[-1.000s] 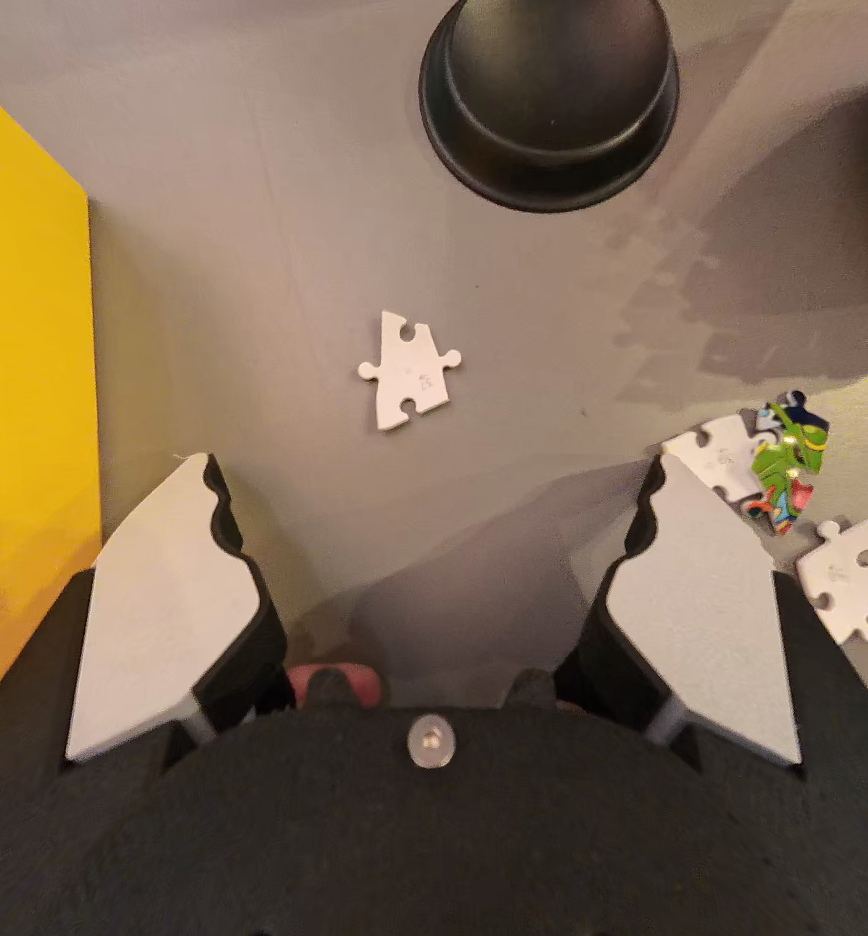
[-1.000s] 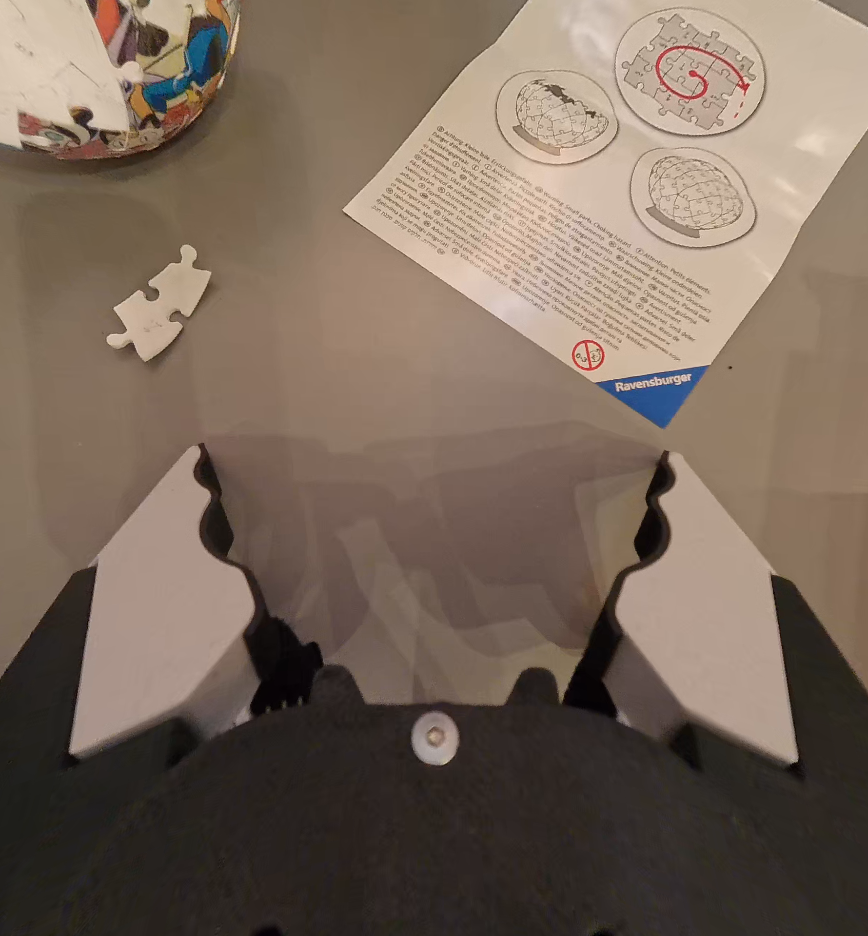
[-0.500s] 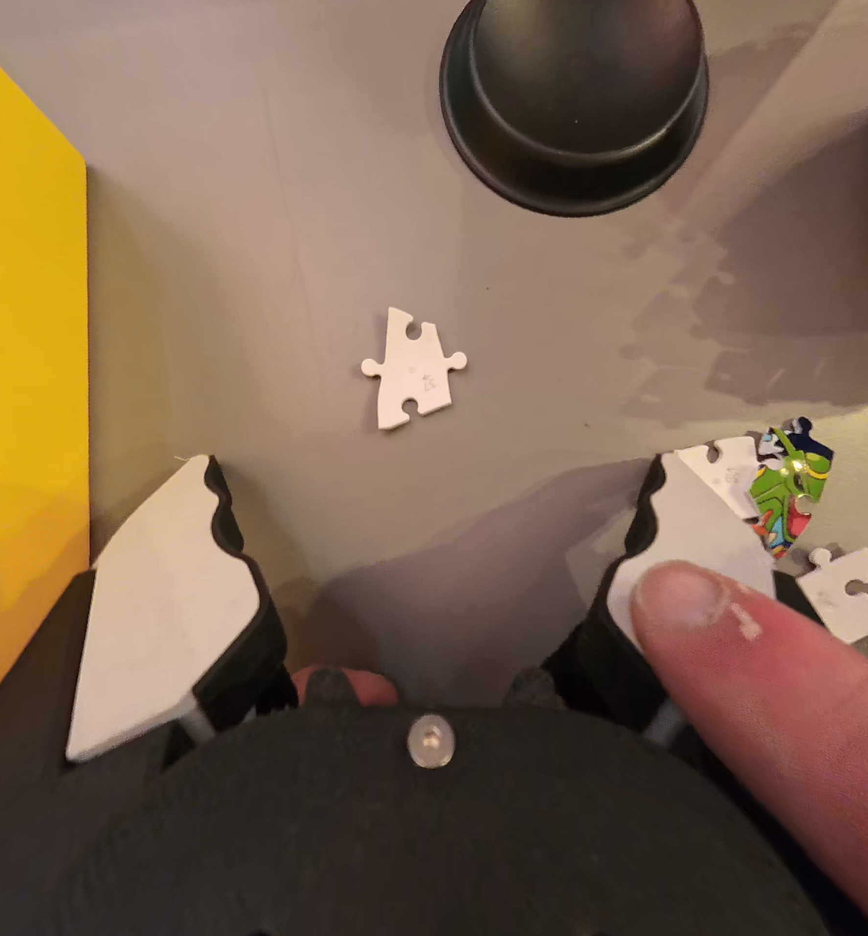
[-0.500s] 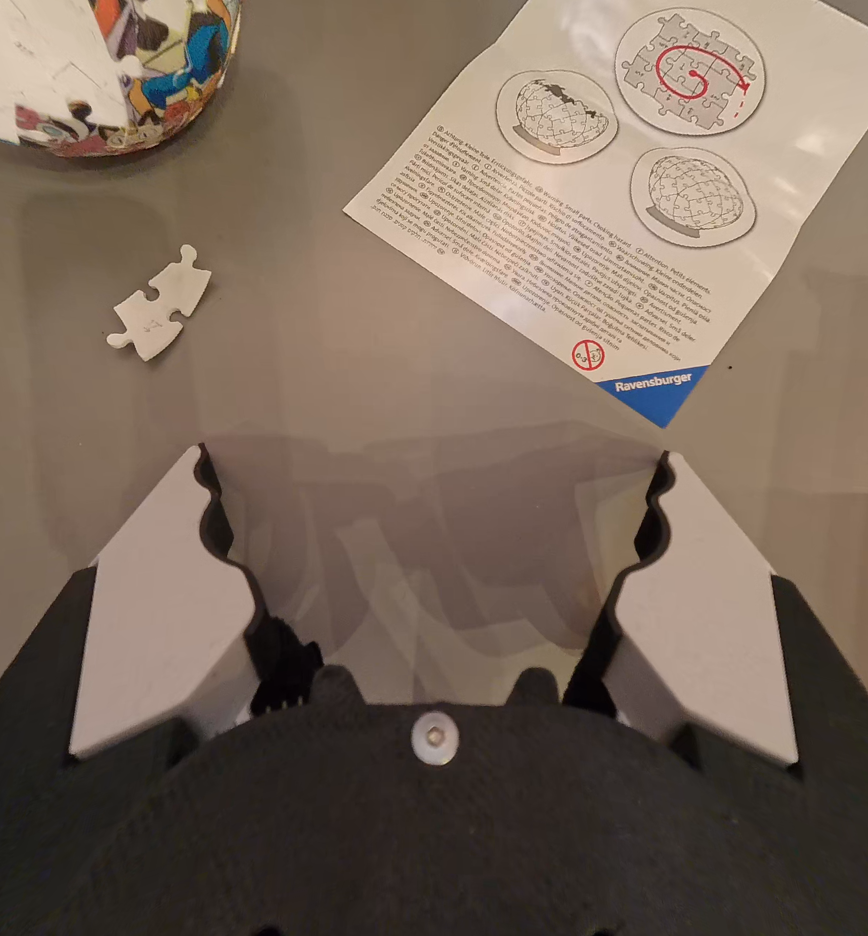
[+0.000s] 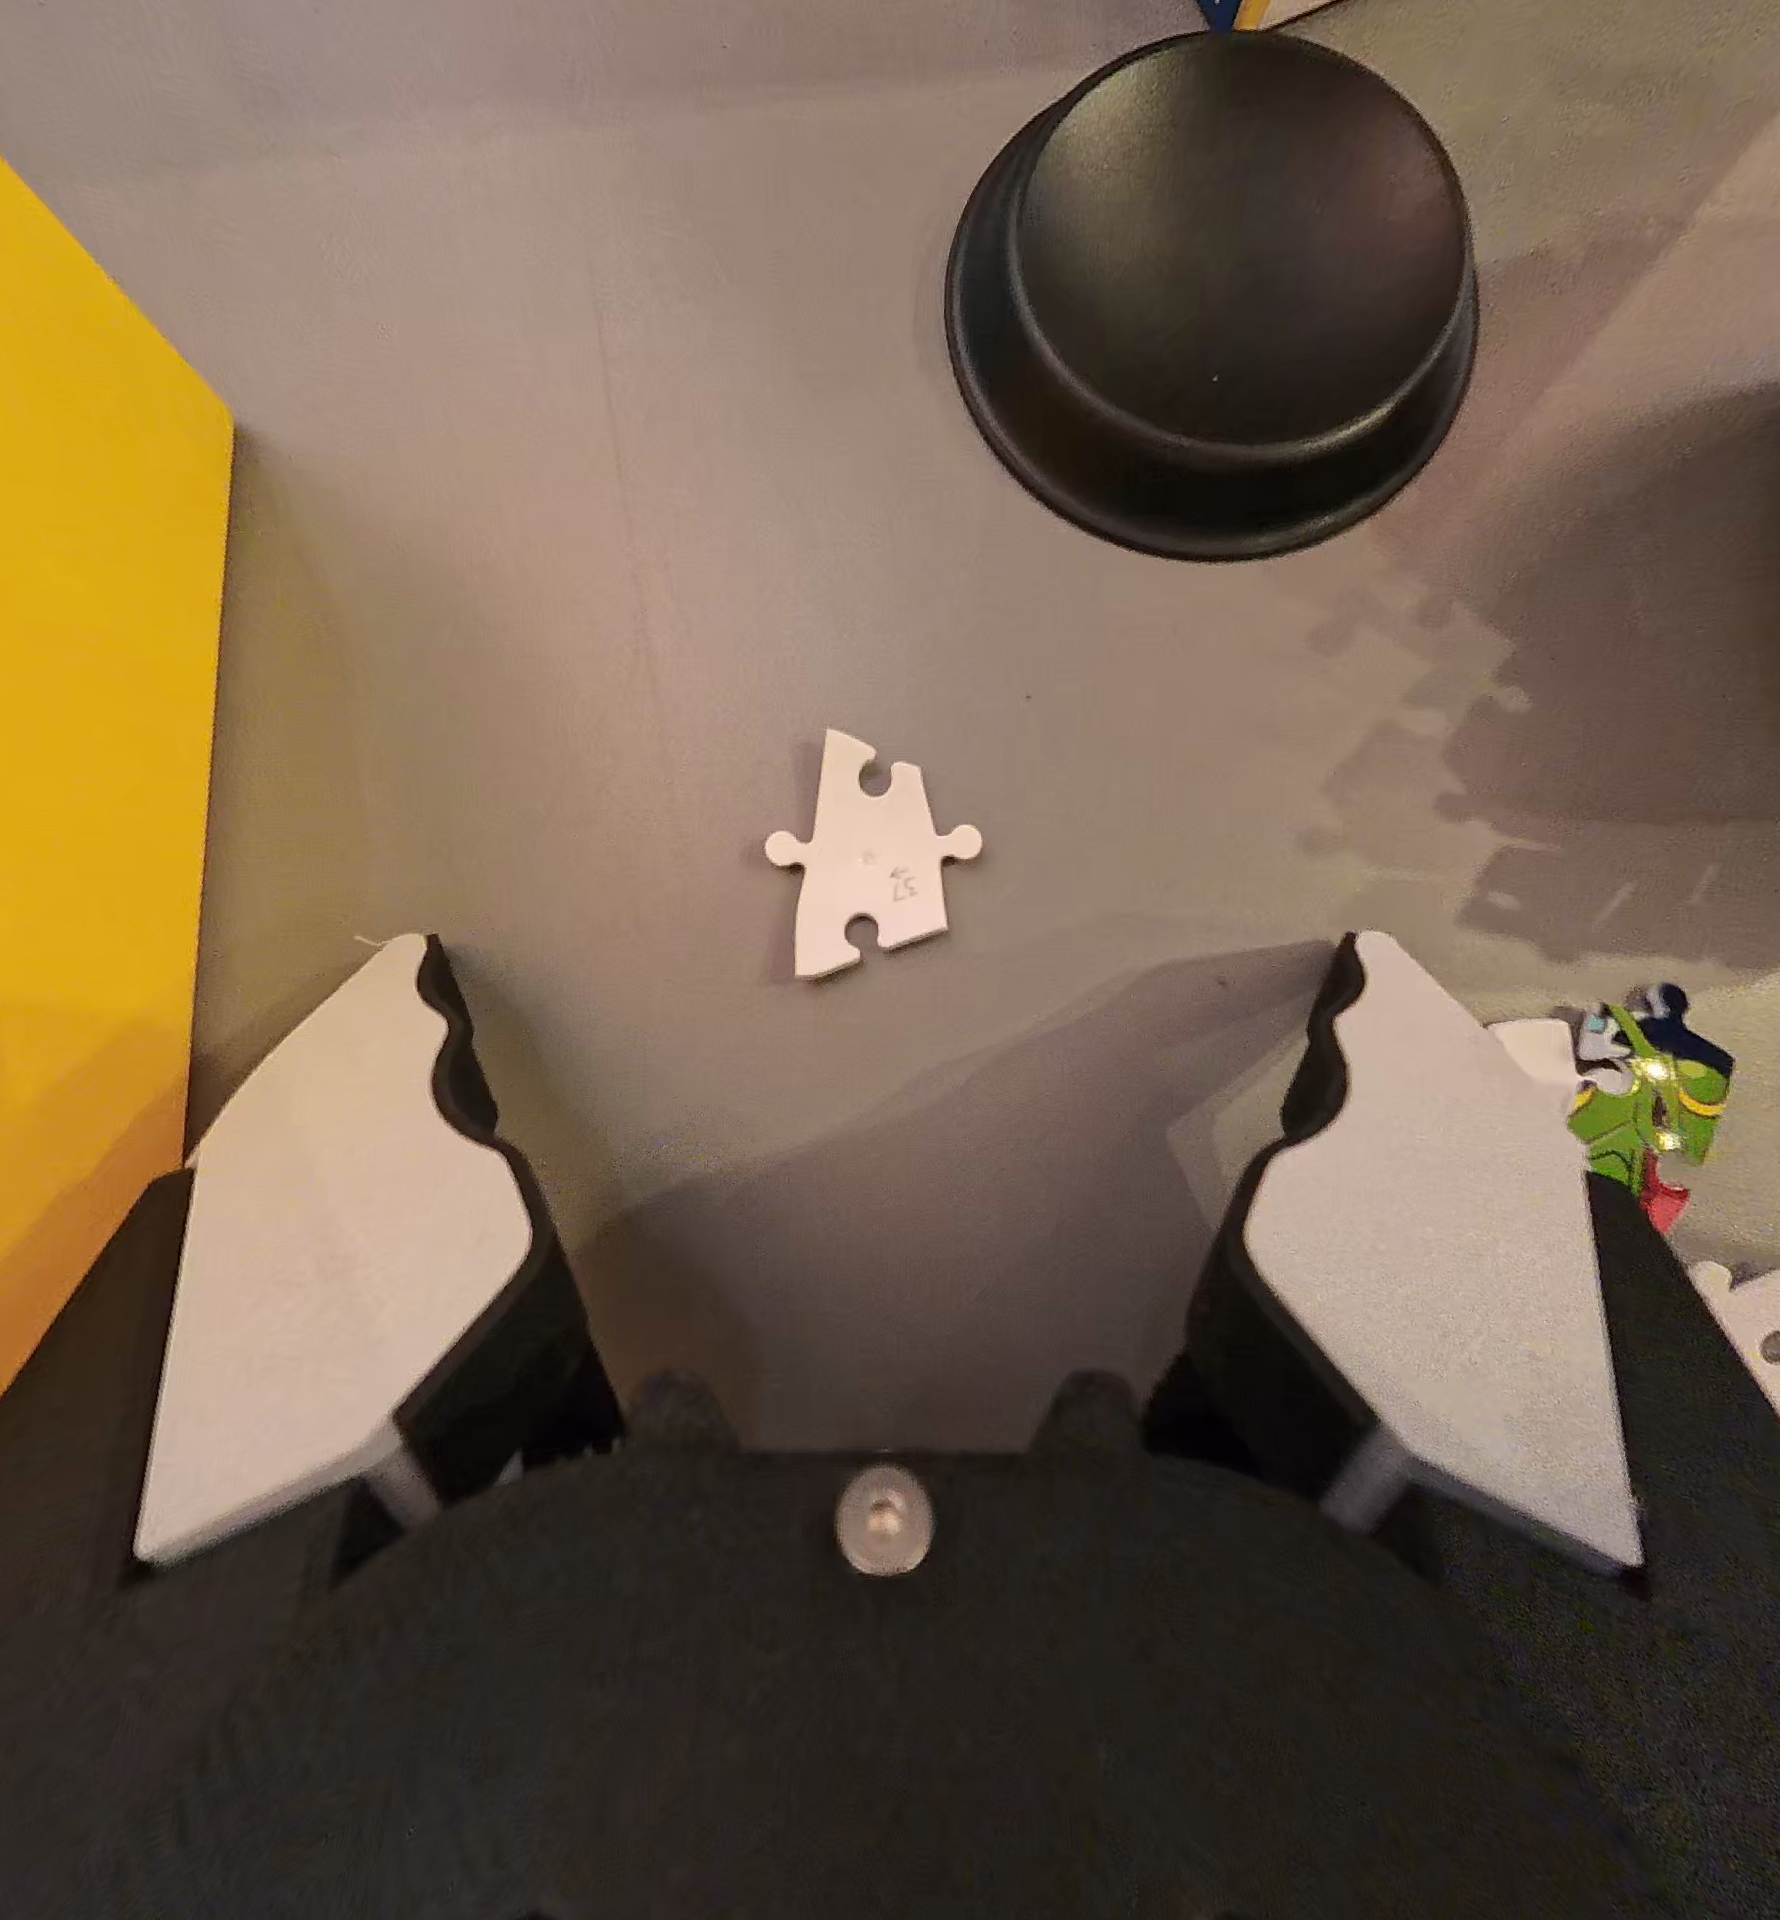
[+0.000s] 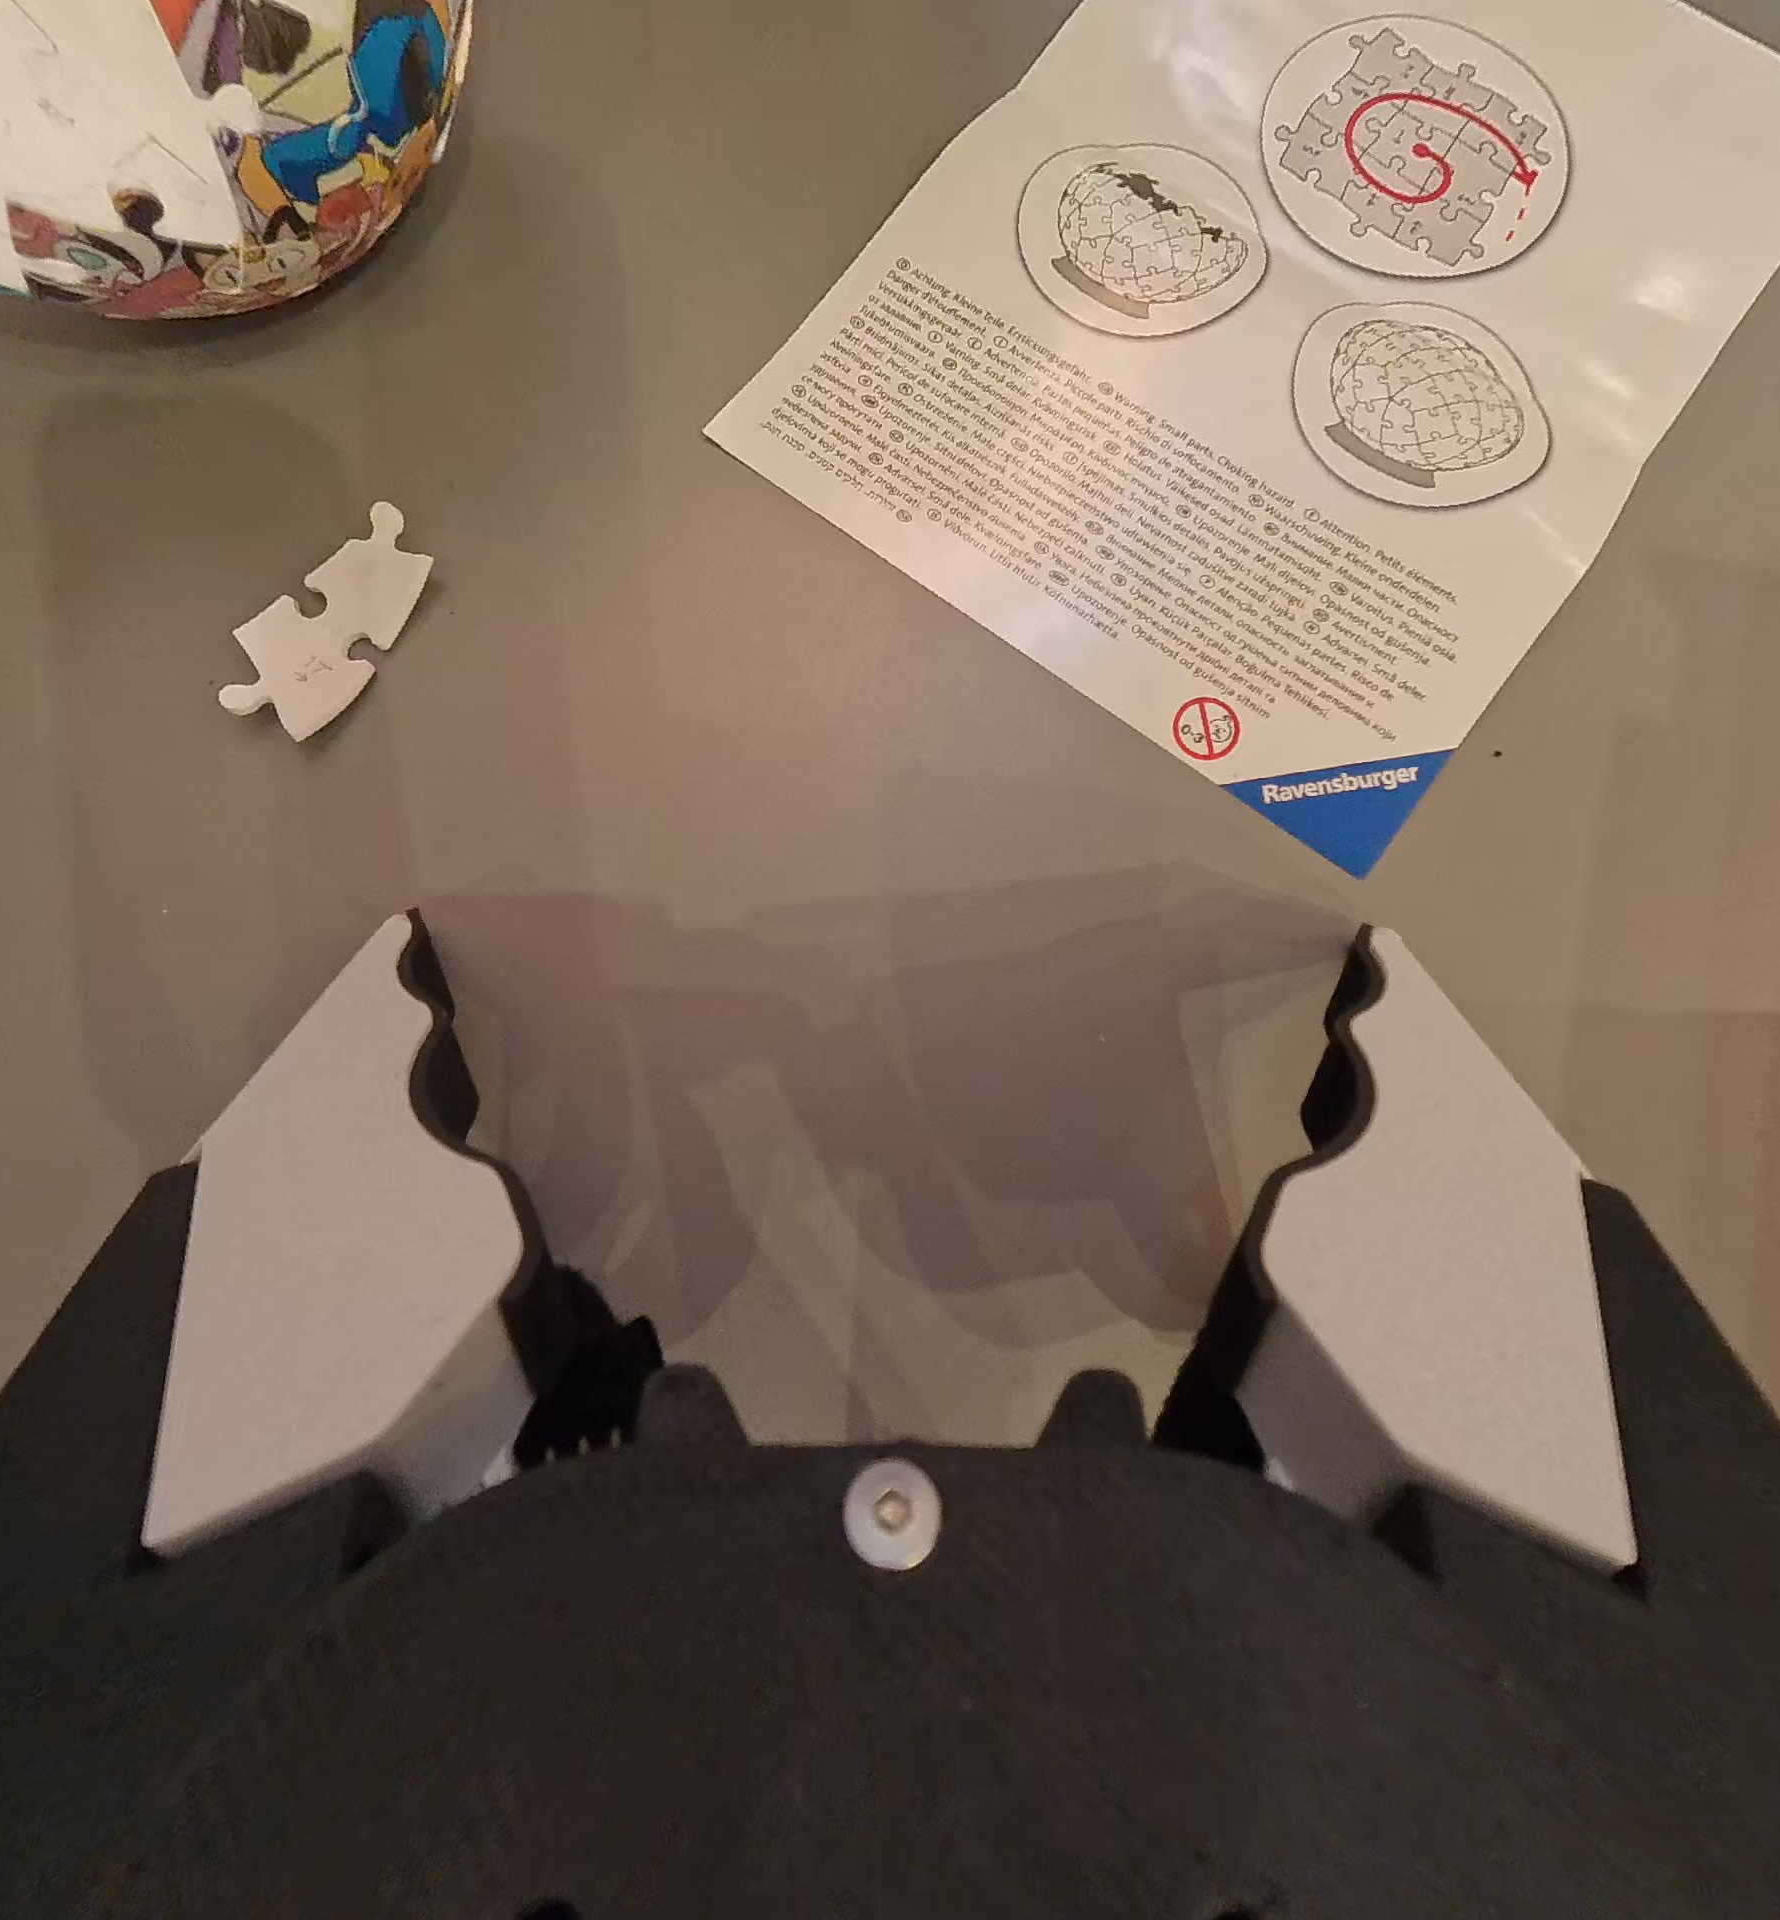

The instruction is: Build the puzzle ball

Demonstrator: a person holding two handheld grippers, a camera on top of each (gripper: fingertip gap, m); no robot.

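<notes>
Left wrist view: we see a single puzzle piece (image 5: 868, 857) lying centrally, a round stand (image 5: 1213, 301) far right. Right wrist view: joined pieces (image 6: 325, 623) left, part-built ball (image 6: 242, 156) far left, leaflet (image 6: 1281, 416) far right.

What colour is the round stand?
Black; the round stand shows best in the left wrist view.

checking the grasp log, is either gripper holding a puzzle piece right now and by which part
Nothing is held. The left gripper is open over the table, short of the white piece. The right gripper is open and empty too.
</notes>
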